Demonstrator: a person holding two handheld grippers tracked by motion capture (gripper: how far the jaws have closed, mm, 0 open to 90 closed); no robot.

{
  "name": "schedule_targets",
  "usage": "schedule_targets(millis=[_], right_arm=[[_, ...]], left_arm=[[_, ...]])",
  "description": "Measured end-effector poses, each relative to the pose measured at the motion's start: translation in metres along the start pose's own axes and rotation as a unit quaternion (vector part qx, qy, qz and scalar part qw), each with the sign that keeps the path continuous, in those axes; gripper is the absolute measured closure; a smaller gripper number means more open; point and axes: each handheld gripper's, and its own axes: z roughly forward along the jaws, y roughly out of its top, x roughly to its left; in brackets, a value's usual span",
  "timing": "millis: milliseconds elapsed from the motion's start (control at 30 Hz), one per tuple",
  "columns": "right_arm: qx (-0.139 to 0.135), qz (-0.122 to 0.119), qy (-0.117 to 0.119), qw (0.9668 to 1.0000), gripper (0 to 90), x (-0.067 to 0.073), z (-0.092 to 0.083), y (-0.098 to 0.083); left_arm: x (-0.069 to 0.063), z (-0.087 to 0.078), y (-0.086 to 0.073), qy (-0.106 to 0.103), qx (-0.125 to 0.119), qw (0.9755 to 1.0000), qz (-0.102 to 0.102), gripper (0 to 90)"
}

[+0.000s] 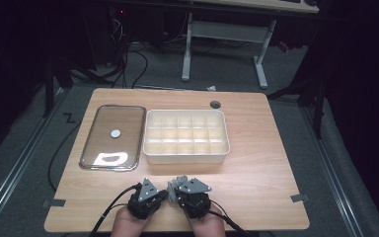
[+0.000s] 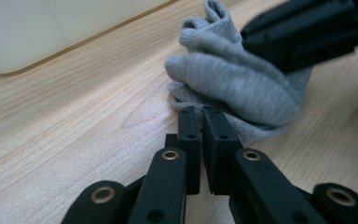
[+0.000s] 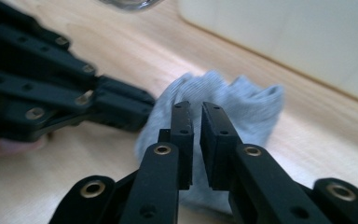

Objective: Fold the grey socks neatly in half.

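A crumpled grey cloth (image 2: 235,81), ribbed like a sock, lies on the wooden table near its front edge (image 1: 177,182). My left gripper (image 2: 199,112) has its jaws almost together, the tips pinching the cloth's lower hem. My right gripper (image 3: 195,106) comes from the opposite side with its jaws just as close, over the bunched cloth (image 3: 242,105). In the high view the left gripper (image 1: 164,194) and the right gripper (image 1: 175,190) point at each other, tips nearly meeting at the cloth. A hand holds each one.
A white box with several compartments (image 1: 186,155) stands mid-table behind the grippers. Left of it lies a clear lid (image 1: 109,113) with a white disc (image 1: 115,133) on it. A round cable hole (image 1: 215,104) sits at the table's back.
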Motion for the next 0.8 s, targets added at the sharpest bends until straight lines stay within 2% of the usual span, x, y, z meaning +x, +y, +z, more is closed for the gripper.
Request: schedule_targets(millis=[200, 400, 533, 667, 733, 800], right_arm=[[0.017, -0.01, 0.004, 0.9998, 81.9, 0.009, 0.006, -0.012], [0.015, -0.018, -0.006, 0.9997, 83.2, 0.011, 0.009, -0.017], [0.01, -0.018, -0.009, 0.9997, 83.6, 0.012, 0.009, -0.019], [0.006, -0.015, -0.004, 0.9999, 83.7, 0.011, 0.009, -0.021], [0.004, -0.014, -0.003, 0.9999, 83.7, 0.01, 0.009, -0.021], [0.002, -0.012, 0.0, 0.9999, 83.6, 0.01, 0.009, -0.022]], left_arm=[[-0.001, 0.001, 0.0, 0.001, 0.003, 1.0, 0.003, 86.2], [0.001, -0.002, 0.0, 0.003, -0.004, 1.0, -0.002, 86.1], [0.005, -0.015, 0.007, 0.004, -0.037, 0.9992, -0.016, 87.2], [0.0, -0.025, 0.021, -0.011, -0.071, 0.9972, -0.018, 90.0], [-0.008, -0.023, 0.03, -0.022, -0.083, 0.9962, -0.017, 90.0], [-0.015, -0.016, 0.035, -0.031, -0.08, 0.9962, -0.015, 90.0]])
